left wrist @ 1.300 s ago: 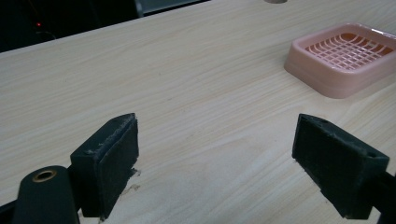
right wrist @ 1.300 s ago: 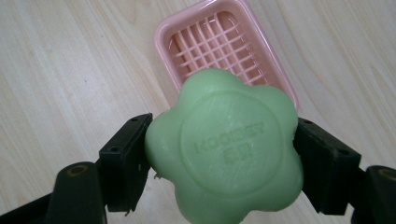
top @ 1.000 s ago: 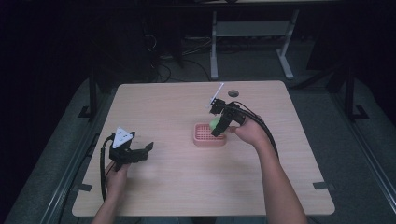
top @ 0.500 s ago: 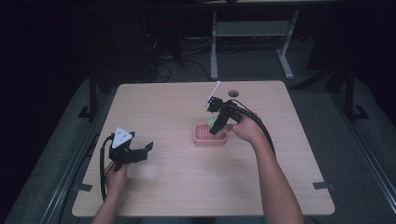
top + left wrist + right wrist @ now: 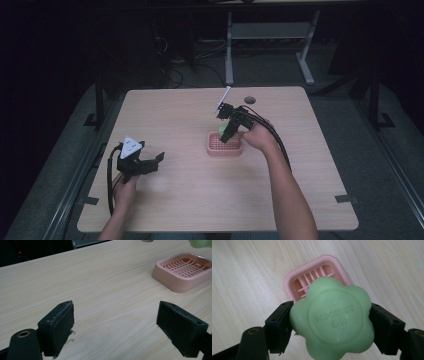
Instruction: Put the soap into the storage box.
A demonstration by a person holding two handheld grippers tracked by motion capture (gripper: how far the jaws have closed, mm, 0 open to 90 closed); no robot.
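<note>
Green flower-shaped soap (image 5: 332,321) clamped between both jaws of right tongs (image 5: 229,131), held above pink slatted soap dish (image 5: 225,145) near middle of wooden table (image 5: 200,200). Embossed lettering on soap face. Left tongs (image 5: 122,327) spread wide, nothing between jaws, low over table, well apart from dish.

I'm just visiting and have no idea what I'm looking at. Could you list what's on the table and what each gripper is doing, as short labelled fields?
surface: wooden table
pink soap dish: mid-table, slotted base, nothing in it
green soap: flower-shaped, held above the dish
right gripper: jaws clamped on the soap's sides
left gripper: jaws wide apart, holding nothing, away from the dish
</note>
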